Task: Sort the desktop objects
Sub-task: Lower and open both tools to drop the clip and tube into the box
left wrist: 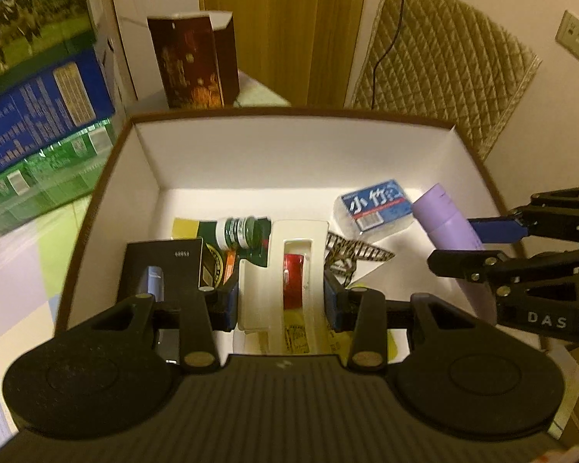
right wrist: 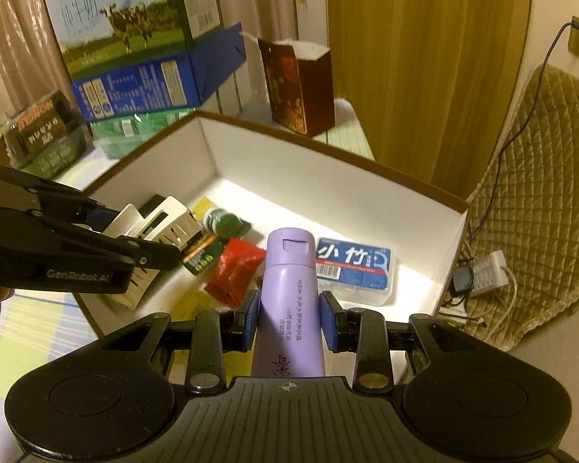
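A brown box with a white inside (left wrist: 289, 146) (right wrist: 328, 177) holds the sorted things. My left gripper (left wrist: 281, 301) is shut on a cream plastic holder (left wrist: 285, 270), held over the box's near side; it also shows in the right wrist view (right wrist: 150, 227). My right gripper (right wrist: 289, 316) is shut on a purple tube (right wrist: 289, 289), held over the box's right part; the tube also shows in the left wrist view (left wrist: 444, 220). In the box lie a blue floss case (left wrist: 374, 204) (right wrist: 355, 266), a green bottle (left wrist: 243, 231) (right wrist: 224, 223), a red packet (right wrist: 235, 270) and a black box (left wrist: 162, 270).
Stacked milk cartons (left wrist: 31, 88) (right wrist: 135, 46) stand left of the box. A dark red paper bag (left wrist: 197, 61) (right wrist: 301, 85) stands behind it. A quilted cushion (left wrist: 444, 61) and a power strip (right wrist: 482, 270) lie to the right. A checked cloth (left wrist: 19, 270) covers the table.
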A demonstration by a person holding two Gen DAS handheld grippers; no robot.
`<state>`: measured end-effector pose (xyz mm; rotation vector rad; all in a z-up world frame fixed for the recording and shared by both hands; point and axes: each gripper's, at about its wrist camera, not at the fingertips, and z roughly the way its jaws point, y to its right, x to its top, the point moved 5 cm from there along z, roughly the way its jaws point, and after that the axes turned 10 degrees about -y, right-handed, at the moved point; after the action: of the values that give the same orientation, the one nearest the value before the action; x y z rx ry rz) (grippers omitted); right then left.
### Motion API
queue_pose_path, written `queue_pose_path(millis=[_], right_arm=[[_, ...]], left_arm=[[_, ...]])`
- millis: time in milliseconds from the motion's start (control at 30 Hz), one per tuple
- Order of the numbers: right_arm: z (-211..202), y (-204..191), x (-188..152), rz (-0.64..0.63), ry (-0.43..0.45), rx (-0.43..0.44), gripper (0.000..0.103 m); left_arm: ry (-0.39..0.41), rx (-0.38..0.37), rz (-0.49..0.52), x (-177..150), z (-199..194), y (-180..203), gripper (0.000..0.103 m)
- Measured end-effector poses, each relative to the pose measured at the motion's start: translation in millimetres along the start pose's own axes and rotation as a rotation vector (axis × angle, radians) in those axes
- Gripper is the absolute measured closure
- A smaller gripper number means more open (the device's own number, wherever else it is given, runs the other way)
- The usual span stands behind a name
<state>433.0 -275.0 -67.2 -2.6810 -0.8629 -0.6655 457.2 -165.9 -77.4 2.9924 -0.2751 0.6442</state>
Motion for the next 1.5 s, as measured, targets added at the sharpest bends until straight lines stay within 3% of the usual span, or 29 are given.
queue_pose_path(millis=[500, 1333, 1500], right_arm=[[18, 7, -4, -0.021, -0.059, -0.024, 0.072], [18, 3, -10, -0.071, -0.102, -0.034, 0.072], [22, -2, -11, -0.086, -0.111, -0.044, 0.072]], left_arm=[[-0.075, -0.011, -0.003, 2, 36, -2, 0.067], [-0.038, 0.005, -0.012, 1, 14, -14, 0.066], [-0.035, 0.007, -0.019, -2, 12, -17, 0.059]])
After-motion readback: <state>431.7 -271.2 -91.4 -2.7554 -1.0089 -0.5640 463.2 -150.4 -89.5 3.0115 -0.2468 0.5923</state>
